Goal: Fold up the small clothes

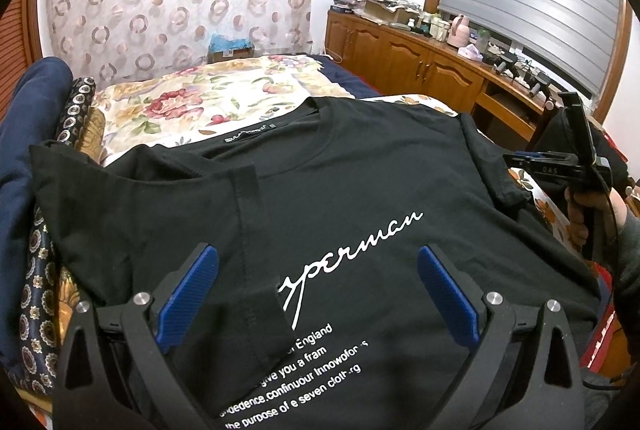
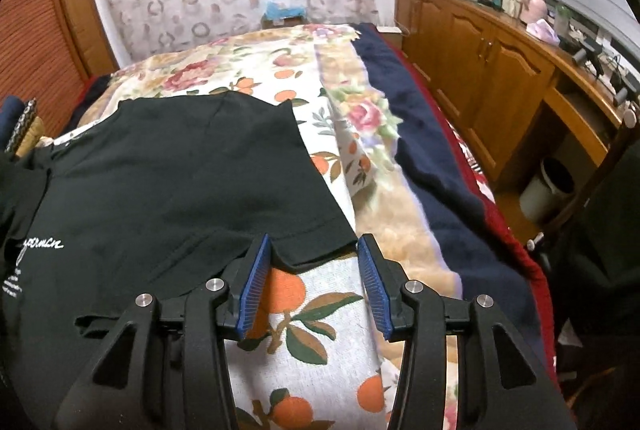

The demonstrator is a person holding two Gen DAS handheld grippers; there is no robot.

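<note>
We see the black T-shirt lying print-up on the flowered bed cover. Its left sleeve is already turned in across the chest, while the right sleeve at three o'clock is still spread flat, so we judge the fold barely begun: that sleeve and the body folds remain. The left gripper hovers wide open over the print, holding nothing. The right gripper stands part open at the right sleeve's hem, the cloth unpinched.
</note>
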